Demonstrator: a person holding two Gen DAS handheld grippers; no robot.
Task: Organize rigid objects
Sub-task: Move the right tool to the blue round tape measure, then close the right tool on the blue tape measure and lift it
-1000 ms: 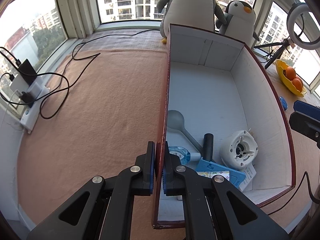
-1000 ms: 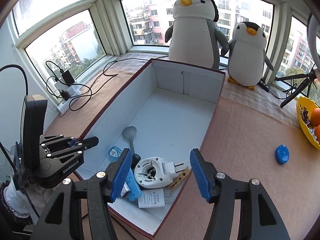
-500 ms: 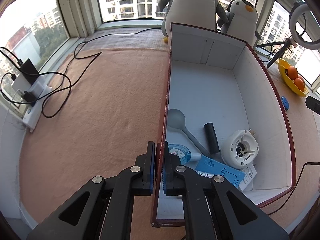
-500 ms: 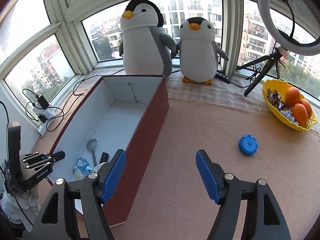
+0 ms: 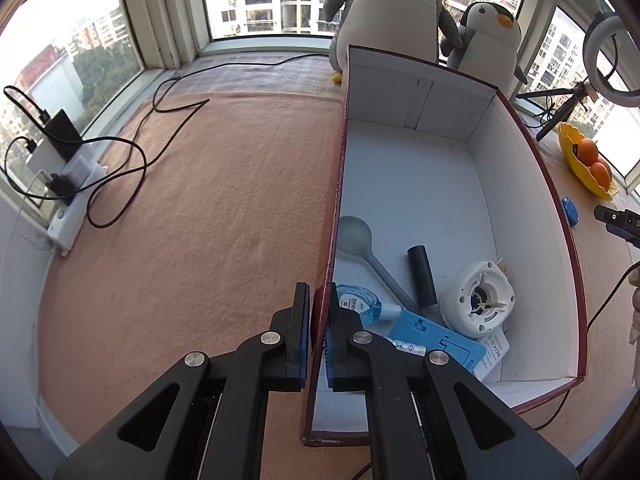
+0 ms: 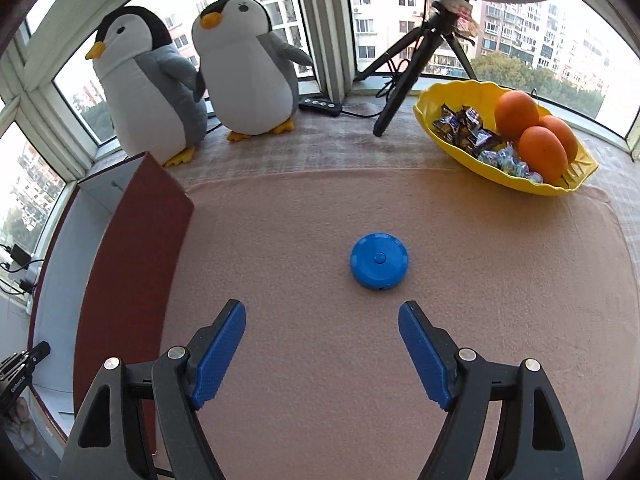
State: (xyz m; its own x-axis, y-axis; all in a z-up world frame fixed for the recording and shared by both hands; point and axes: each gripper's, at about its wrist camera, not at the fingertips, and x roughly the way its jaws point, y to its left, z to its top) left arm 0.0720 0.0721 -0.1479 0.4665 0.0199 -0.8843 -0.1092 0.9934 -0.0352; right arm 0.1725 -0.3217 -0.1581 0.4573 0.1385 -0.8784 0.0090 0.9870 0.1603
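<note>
Left wrist view: the left gripper (image 5: pixel 318 336) at lower centre is clamped on the near wall of the box (image 5: pixel 532 168), one pad outside, one inside. Right wrist view: the right gripper (image 6: pixel 322 350) has just been opening and stands wide with nothing between its pads; the blue round case (image 6: pixel 379 260) lies on the cloth (image 6: pixel 500 280) at centre frame, just above them, apart from both.

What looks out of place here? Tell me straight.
The blue round case lies alone on the tan mat, outside the box where the other small items are piled. The open right tongs face it.
</note>
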